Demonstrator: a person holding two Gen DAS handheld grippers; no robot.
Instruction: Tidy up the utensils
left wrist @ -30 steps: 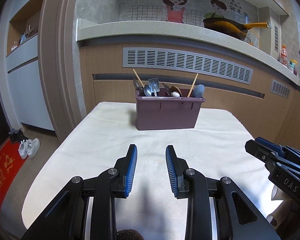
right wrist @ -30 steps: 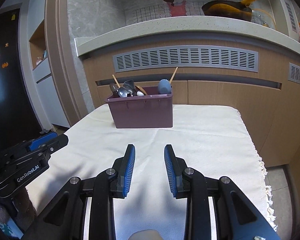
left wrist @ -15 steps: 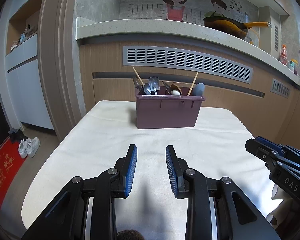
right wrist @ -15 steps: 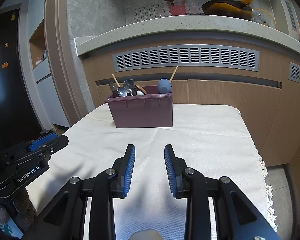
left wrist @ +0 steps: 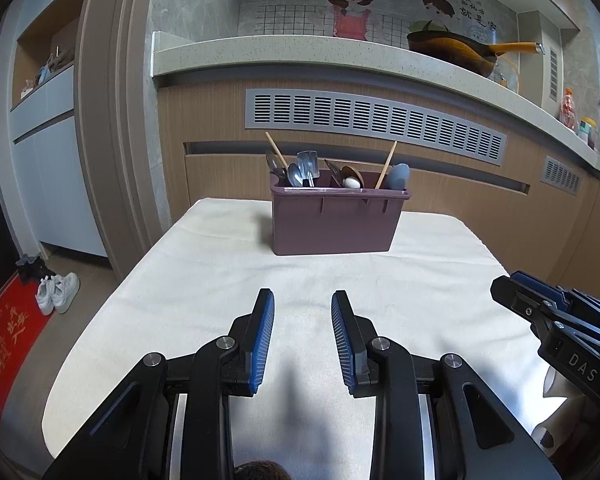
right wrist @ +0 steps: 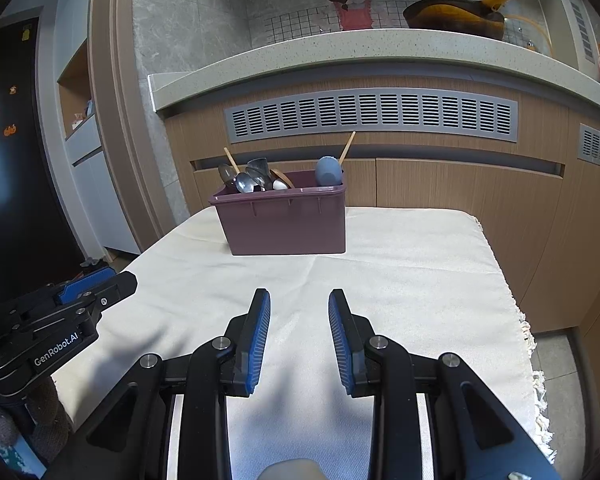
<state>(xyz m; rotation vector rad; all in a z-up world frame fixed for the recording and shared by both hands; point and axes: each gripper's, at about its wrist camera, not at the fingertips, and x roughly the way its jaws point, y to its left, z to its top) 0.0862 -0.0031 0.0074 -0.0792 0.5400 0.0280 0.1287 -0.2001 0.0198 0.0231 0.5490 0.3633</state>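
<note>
A maroon utensil caddy stands upright at the far end of the cloth-covered table; it also shows in the right wrist view. It holds metal spoons, wooden chopsticks and a blue-grey spatula. My left gripper is open and empty, hovering over the near part of the table. My right gripper is open and empty too, beside it on the right. Each gripper shows in the other's view: the right gripper at the right edge, the left gripper at the left edge.
Behind the table runs a wooden counter front with grey vents and a stone countertop carrying a wok. The fringed cloth edge marks the table's right side. White shoes and a red mat lie on the floor left.
Both grippers have drifted slightly back and down; the caddy sits a little higher in the views. Jaws stay open.
</note>
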